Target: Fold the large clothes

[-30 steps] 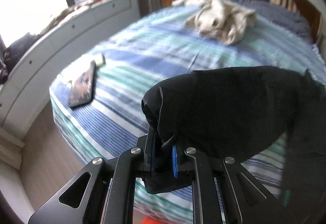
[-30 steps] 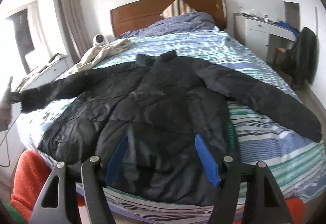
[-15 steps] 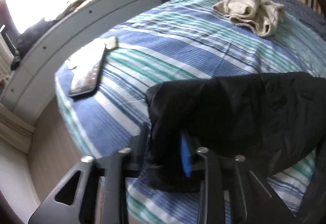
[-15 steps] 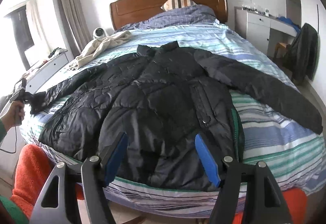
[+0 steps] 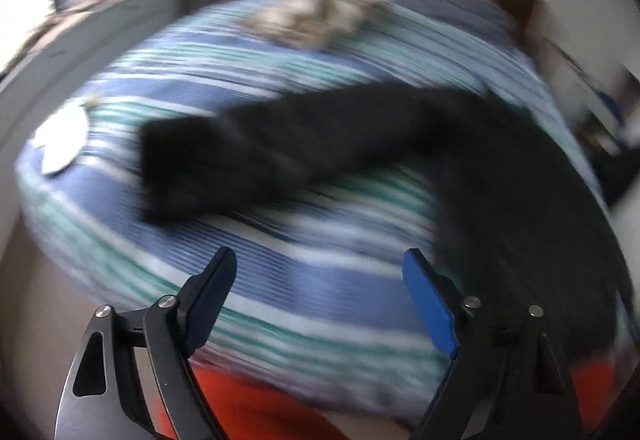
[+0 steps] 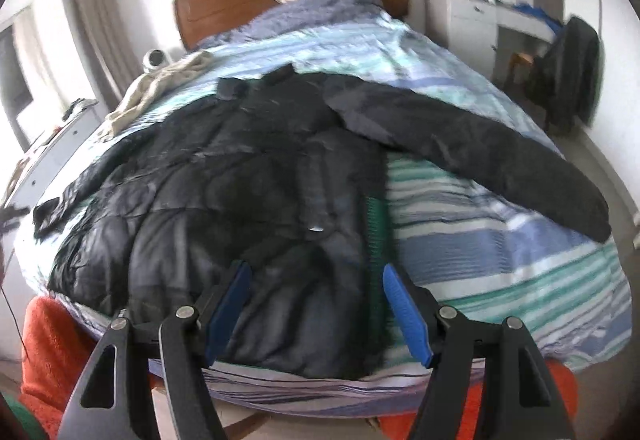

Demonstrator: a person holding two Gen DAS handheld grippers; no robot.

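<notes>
A large black padded jacket (image 6: 256, 176) lies spread on the striped bed (image 6: 500, 240), collar toward the headboard, both sleeves stretched out sideways. Its left sleeve (image 5: 248, 148) rests flat on the bedspread in the blurred left wrist view. My left gripper (image 5: 318, 268) hangs near the bed's edge, short of that sleeve, its jaws opening wide with nothing between them. My right gripper (image 6: 316, 276) hovers open over the jacket's lower hem, holding nothing. The right sleeve (image 6: 500, 152) runs out toward the bed's right side.
A beige garment (image 6: 160, 88) lies bunched near the headboard's left. A flat white object (image 5: 64, 140) sits by the bed's left corner. White drawers (image 6: 472, 20) and a dark bag on a chair (image 6: 568, 72) stand at right. Orange-clad legs (image 6: 52, 360) press against the bed's foot.
The left gripper let go of the sleeve cuff, spread wide and pulled back from it; the sleeve now lies on the bed. The right gripper shifted over the hem, still open.
</notes>
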